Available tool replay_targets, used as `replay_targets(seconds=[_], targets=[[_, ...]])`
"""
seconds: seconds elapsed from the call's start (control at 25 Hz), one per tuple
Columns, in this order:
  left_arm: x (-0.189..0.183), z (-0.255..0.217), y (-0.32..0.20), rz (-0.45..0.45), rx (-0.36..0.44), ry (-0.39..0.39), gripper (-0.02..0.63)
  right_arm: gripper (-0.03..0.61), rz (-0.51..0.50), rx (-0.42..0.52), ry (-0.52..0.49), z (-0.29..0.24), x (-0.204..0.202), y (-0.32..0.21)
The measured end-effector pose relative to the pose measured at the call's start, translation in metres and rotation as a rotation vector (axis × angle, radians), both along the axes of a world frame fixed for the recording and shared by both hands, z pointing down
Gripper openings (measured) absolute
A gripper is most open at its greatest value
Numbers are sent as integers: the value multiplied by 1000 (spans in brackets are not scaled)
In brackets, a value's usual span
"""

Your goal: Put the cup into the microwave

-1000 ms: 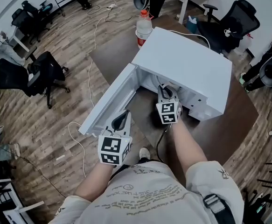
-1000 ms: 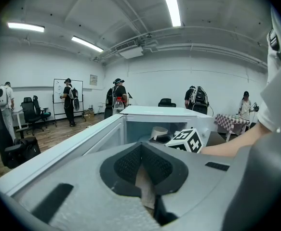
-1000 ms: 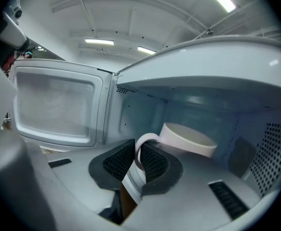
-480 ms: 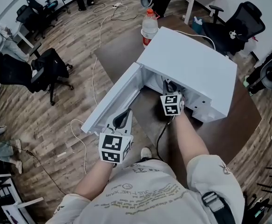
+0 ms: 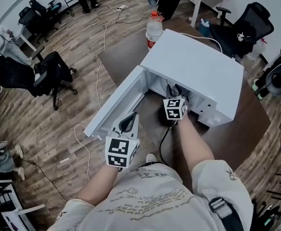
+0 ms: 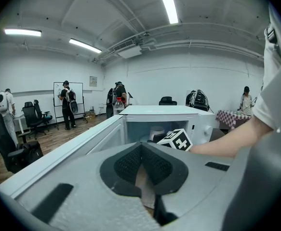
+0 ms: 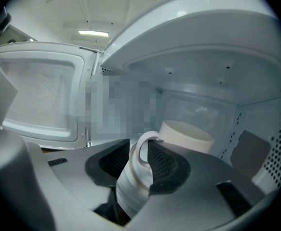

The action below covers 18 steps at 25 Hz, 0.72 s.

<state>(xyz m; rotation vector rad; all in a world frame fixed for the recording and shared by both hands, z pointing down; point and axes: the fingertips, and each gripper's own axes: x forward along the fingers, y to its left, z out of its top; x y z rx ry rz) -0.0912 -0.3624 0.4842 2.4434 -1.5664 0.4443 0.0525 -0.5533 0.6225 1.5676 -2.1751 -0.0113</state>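
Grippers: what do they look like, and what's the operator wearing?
The left gripper and right gripper have grey bodies, black mesh-textured pads and a white cube of black square markers each. A black cable trails below the right one. Beige short-sleeved T-shirt with print. The right jaws are opening, the cup handle between them.

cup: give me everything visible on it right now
White, ceramic-looking cup with a loop handle, standing upright inside the microwave cavity, open top up. The handle faces outward and sits between the jaws of the right gripper, which are opening. The cup's base is hidden behind that gripper.
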Motion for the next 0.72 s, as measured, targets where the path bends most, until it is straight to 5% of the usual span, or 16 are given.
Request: replay_targets(seconds=[0.44,0.72], targets=[[2,-6,-4,-41,11,43,14,120,90,-9,-131,-17,10,35],[5,-10,-2,-34,23,55,14,26,136,-25,-235,-44,11,73]])
